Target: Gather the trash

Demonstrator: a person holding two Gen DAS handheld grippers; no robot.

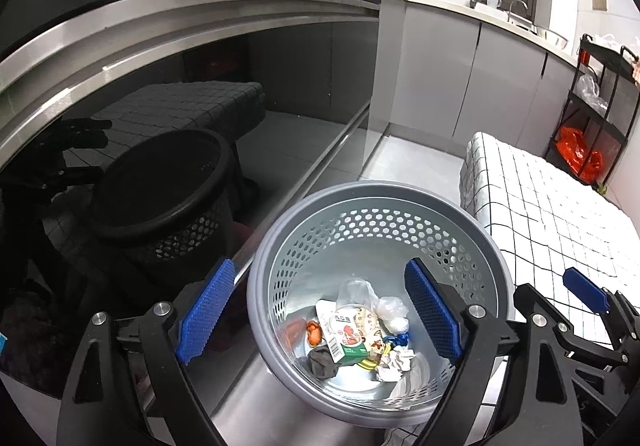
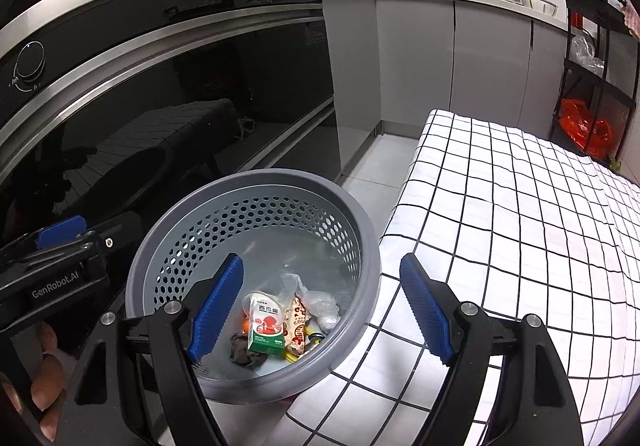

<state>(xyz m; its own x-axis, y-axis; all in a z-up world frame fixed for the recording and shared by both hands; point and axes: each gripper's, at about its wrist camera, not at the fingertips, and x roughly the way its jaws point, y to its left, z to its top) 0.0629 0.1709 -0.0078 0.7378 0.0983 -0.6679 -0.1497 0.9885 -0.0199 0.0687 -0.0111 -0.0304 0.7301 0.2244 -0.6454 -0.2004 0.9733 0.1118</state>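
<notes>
A grey perforated trash basket (image 1: 280, 246) stands on the floor beside the oven; it also shows in the right wrist view (image 2: 240, 194). It holds a green and white carton (image 1: 350, 344) (image 2: 265, 328), a clear plastic cup (image 1: 354, 292), crumpled paper (image 1: 398, 362), a dark rag (image 1: 322, 362) (image 2: 244, 352) and wrappers (image 2: 298, 320). My left gripper (image 1: 320, 316) is open and empty, hovering over the basket's left rim. My right gripper (image 2: 322, 306) is open and empty above the basket's right rim. Each gripper shows at the edge of the other's view.
A black glass oven door (image 1: 140, 126) (image 2: 160, 126) mirrors the basket at left. A table with a white grid cloth (image 1: 560, 214) (image 2: 520, 226) stands right of the basket. Grey cabinets (image 2: 420, 58) and a black rack with orange bags (image 2: 588, 126) are behind.
</notes>
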